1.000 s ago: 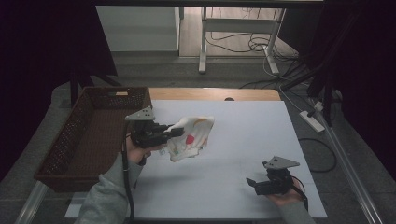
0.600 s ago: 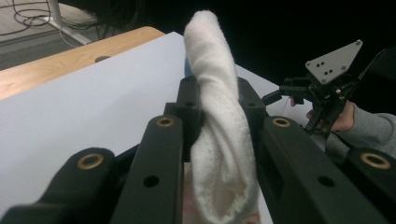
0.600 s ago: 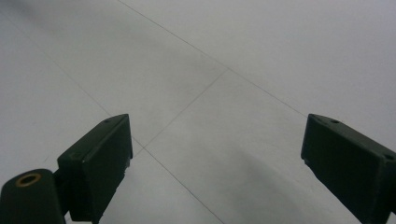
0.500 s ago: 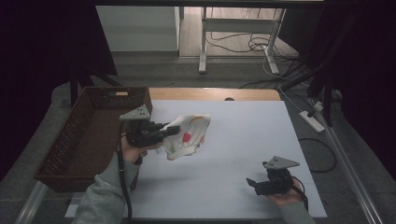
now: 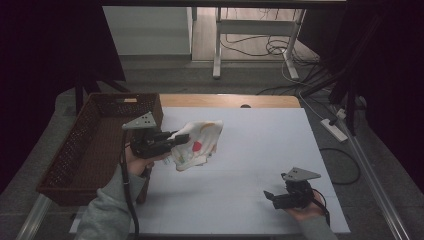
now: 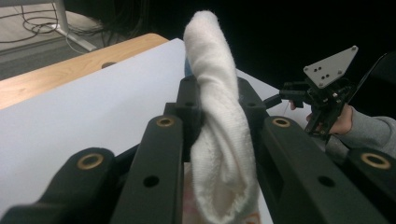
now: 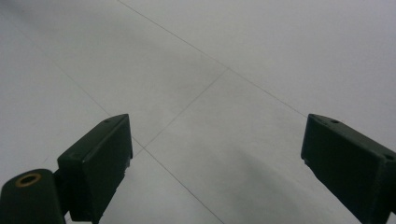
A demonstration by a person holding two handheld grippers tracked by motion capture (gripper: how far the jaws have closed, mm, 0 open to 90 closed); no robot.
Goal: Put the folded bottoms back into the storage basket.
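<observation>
A white cloth (image 5: 199, 144) with red and green prints hangs in the air over the left part of the white table (image 5: 260, 150). My left gripper (image 5: 181, 138) is shut on its edge, close to the wicker basket (image 5: 87, 150). In the left gripper view the folded white cloth (image 6: 219, 121) stands pinched between the two black jaws. My right gripper (image 5: 269, 196) rests low near the table's front right, held in a hand. In the right gripper view its jaws stand wide apart over bare table (image 7: 224, 60), and the right gripper (image 7: 215, 158) is open with nothing between its fingers.
A brown wicker basket stands at the table's left edge, reaching past the table's front. A wooden strip (image 5: 230, 101) runs along the table's far edge. Cables and a power strip (image 5: 332, 127) lie on the floor at the right. Table legs (image 5: 217, 45) stand behind.
My left gripper has moved a little to the left and toward the basket with the cloth in it. The right gripper has stayed where it was.
</observation>
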